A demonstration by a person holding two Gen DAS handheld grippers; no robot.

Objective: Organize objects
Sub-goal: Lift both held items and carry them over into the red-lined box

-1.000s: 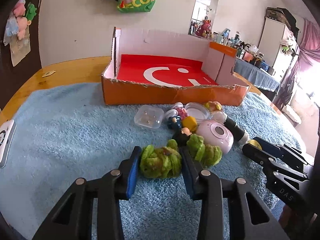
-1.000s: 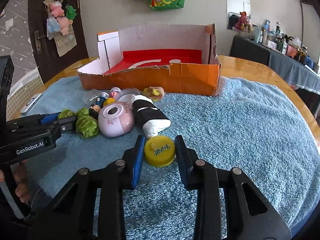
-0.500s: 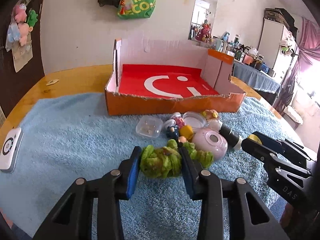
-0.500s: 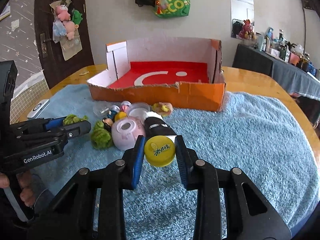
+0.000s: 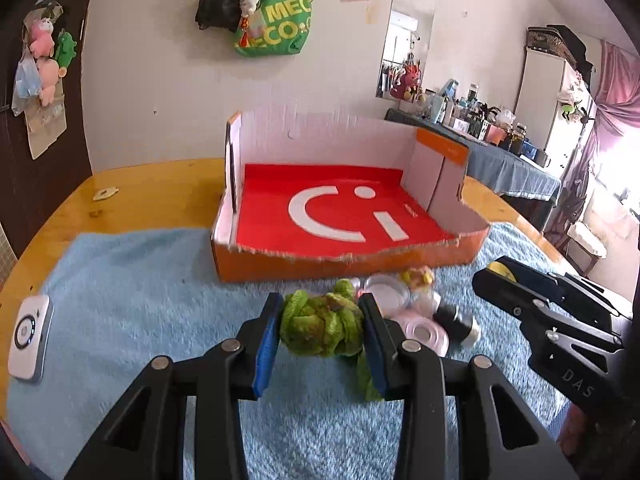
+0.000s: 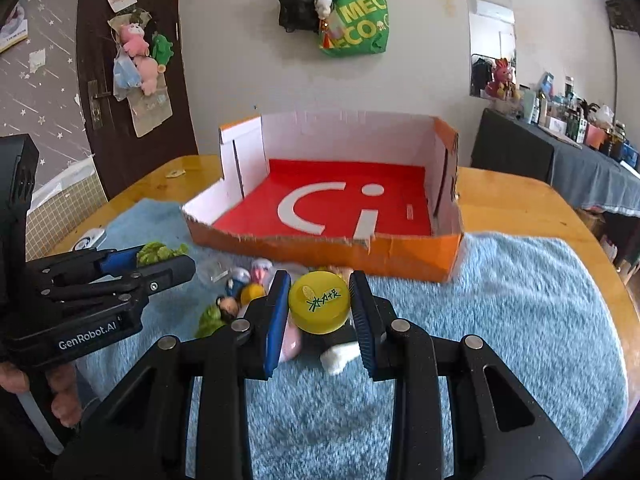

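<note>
Item 1: left gripper (image 5: 322,330). Blue-padded fingers clamped on green crinkled toy (image 5: 320,322), one pad each side; toy is held up off the blue towel (image 5: 132,292), in front of the box's low front wall. A strip of green hangs below by the right pad.

Item 2: right gripper (image 6: 320,306). Pads closed on yellow round cap (image 6: 319,304) w/ green print on its face; cap held above the pile of small items, just short of the box front.

Item 3: cardboard box (image 6: 332,252). Orange outside, white inner walls, red floor w/ white smile mark. Torn front edge. Sits on towel at its far end; nothing seen inside.

Item 4: loose pile on towel, between grippers and box front. Incl. pink round gadget (image 5: 426,330), black-and-white cylinder (image 5: 456,318), clear round lid (image 5: 386,290), small yellow piece (image 6: 251,292), small figurine w/ dark hair (image 6: 226,304), second green toy piece (image 6: 210,320). Some parts hidden behind fingers; blurred.

Item 5: white device (image 5: 28,326), flat on towel's left edge, well apart from the pile.

Item 6: wooden table (image 5: 160,196) under the towel.
</note>
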